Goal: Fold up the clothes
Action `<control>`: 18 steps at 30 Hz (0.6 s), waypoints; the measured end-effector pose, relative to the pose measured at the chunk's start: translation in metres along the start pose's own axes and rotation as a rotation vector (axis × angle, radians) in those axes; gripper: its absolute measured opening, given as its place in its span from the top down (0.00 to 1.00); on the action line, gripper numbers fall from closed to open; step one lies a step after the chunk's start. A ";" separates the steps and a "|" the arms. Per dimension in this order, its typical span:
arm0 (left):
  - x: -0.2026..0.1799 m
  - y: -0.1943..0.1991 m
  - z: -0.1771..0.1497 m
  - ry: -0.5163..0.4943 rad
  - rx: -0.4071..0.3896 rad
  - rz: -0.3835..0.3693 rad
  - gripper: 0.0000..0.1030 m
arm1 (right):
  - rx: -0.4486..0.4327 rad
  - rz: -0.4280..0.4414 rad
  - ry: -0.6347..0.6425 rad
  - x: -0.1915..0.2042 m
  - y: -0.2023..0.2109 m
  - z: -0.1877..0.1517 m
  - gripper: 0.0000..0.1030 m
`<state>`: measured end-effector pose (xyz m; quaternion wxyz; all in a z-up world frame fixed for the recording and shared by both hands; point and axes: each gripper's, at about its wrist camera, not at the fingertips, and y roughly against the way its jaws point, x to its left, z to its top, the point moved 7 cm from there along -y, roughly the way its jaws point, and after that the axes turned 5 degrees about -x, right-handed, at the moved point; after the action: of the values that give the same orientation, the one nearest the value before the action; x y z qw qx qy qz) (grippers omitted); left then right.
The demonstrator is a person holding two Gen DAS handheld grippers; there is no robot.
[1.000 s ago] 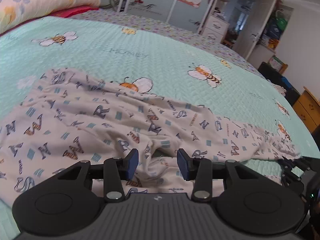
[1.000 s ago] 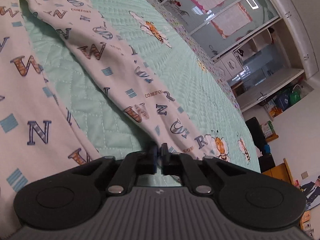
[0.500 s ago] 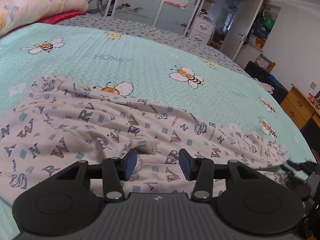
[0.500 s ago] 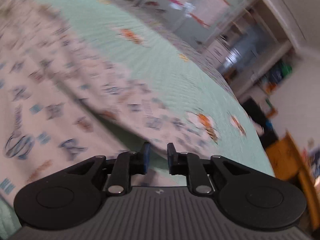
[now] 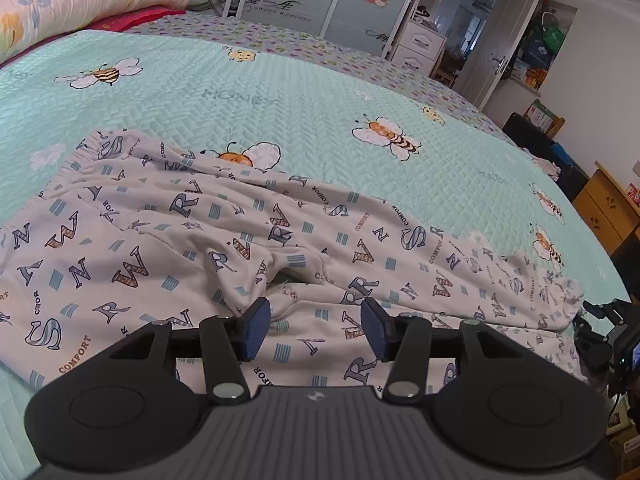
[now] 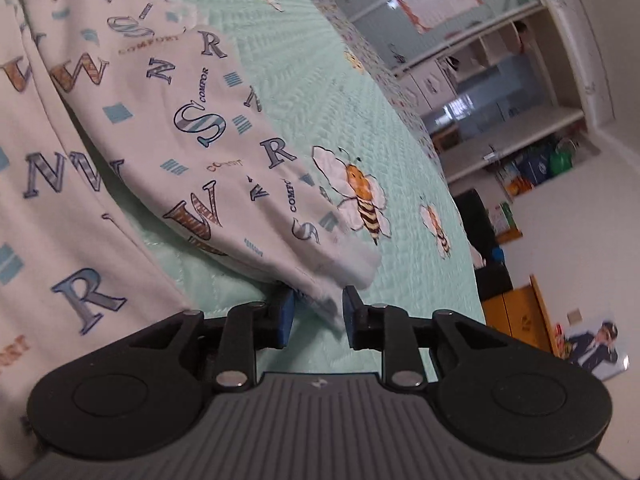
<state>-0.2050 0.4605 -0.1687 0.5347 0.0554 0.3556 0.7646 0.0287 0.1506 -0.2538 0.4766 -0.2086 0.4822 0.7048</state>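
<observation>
- Bedspread (image 5: 304, 120): mint green with a bee print; fills the upper half of the left wrist view and the centre of the right wrist view.
- Pyjama trousers (image 5: 168, 248): white, letter-printed, spread rumpled across the middle and lower left of the left wrist view. Two legs run towards the right edge, with a gap of bedspread between them.
- Left gripper (image 5: 315, 326): bottom centre, jaws wide apart, nothing between them, poised over the creased crotch area.
- Right gripper (image 6: 319, 314): bottom centre, jaws partly apart. The leg hem (image 6: 344, 264) lies between the pads; a firm grip is not evident.
- Judgement: the garment is unfolded. To fold well, take the hem through both cloth layers, hold the crotch end steady, and align the leg edges before laying over. The central creases risk being trapped.
</observation>
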 end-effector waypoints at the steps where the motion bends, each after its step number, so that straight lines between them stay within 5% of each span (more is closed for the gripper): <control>1: 0.000 0.000 0.000 0.002 0.000 0.002 0.49 | 0.007 0.018 -0.012 0.000 0.000 0.000 0.93; 8: 0.003 -0.001 -0.007 0.023 0.020 0.001 0.48 | 0.019 0.003 -0.135 -0.010 0.049 -0.010 0.93; 13: -0.006 0.002 -0.011 0.008 0.028 -0.016 0.48 | -0.010 0.015 -0.326 -0.024 0.063 -0.020 0.82; 15: -0.009 0.009 -0.012 -0.007 0.015 -0.026 0.45 | -0.028 0.011 -0.417 -0.034 0.072 -0.023 0.63; 18: -0.003 0.009 -0.017 0.010 0.029 -0.011 0.45 | -0.057 0.004 -0.554 -0.050 0.086 -0.027 0.60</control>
<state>-0.2183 0.4485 -0.1754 0.5361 0.0573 0.3697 0.7567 -0.0279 0.0962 -0.1866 0.5828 -0.0204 0.3139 0.7493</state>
